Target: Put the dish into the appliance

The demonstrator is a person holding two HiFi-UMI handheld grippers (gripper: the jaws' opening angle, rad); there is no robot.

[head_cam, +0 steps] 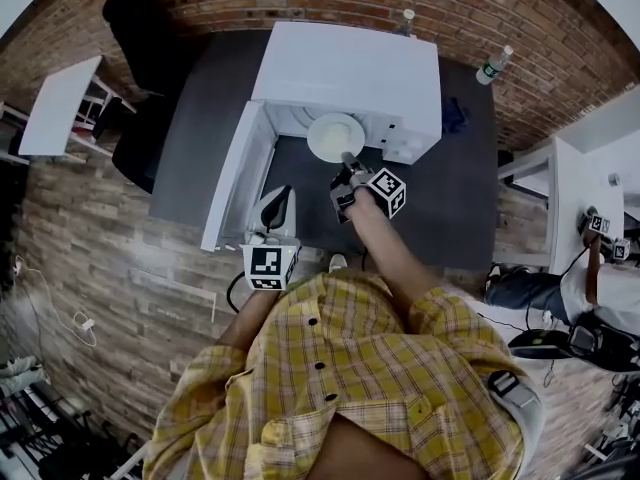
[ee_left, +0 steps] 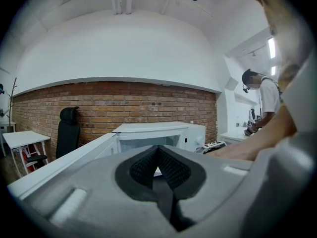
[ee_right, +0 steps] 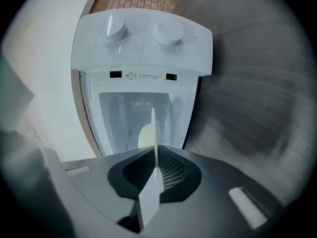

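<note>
A white microwave (head_cam: pixel 345 73) stands on a dark grey surface with its door (head_cam: pixel 238 173) swung open to the left. A white plate (head_cam: pixel 335 136) hangs at the mouth of the cavity, with my right gripper (head_cam: pixel 347 160) shut on its near rim. In the right gripper view the plate (ee_right: pixel 154 148) shows edge-on between the pads of that gripper (ee_right: pixel 156 170), and the open cavity (ee_right: pixel 133 113) lies straight ahead. My left gripper (head_cam: pixel 280 200) sits lower, beside the door's free end, shut and empty. In its own view the left gripper (ee_left: pixel 158 170) faces the microwave (ee_left: pixel 158 133).
A black chair (head_cam: pixel 140 28) and a white table (head_cam: pixel 55 103) stand at the left. Two bottles (head_cam: pixel 492 65) rest by the brick wall. Another white table (head_cam: pixel 580 198) and a second person (head_cam: pixel 540 288) are at the right. Two knobs (ee_right: pixel 115 29) sit on the control panel.
</note>
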